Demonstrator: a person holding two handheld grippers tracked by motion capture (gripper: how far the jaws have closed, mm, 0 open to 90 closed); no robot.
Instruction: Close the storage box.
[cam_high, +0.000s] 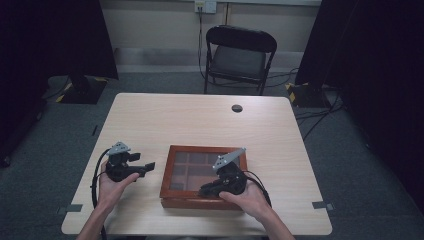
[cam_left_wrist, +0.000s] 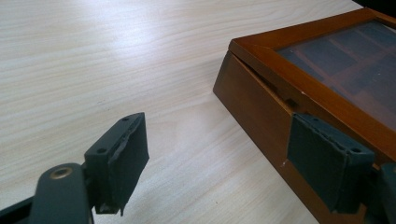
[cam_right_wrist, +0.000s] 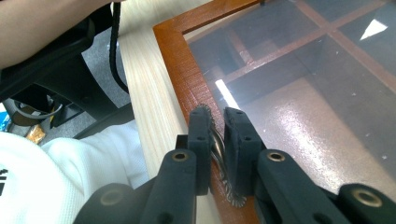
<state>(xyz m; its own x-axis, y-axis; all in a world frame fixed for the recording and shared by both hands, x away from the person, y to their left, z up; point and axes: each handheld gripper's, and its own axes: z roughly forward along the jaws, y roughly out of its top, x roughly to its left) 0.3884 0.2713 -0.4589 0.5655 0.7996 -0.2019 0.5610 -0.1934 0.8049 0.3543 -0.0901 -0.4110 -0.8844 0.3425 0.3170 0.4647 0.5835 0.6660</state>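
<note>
The wooden box with the glass lid sits at the near middle of the worktop, and the right gripper is clamped on a small metal latch at the lid's front edge, so this looks like the start of opening it. The left gripper hangs spread wide just beside the box's left wall (one pad close to the wood, not gripping). Next move probably needs a gentle upward lift on that latch while the left braces the box.

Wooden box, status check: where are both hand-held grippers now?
Right hand-held gripper shut on the metal clasp at the wooden box front edge. Left hand-held gripper open beside the box's left side. Lid looks slightly lifted. Nothing in the way.
</note>
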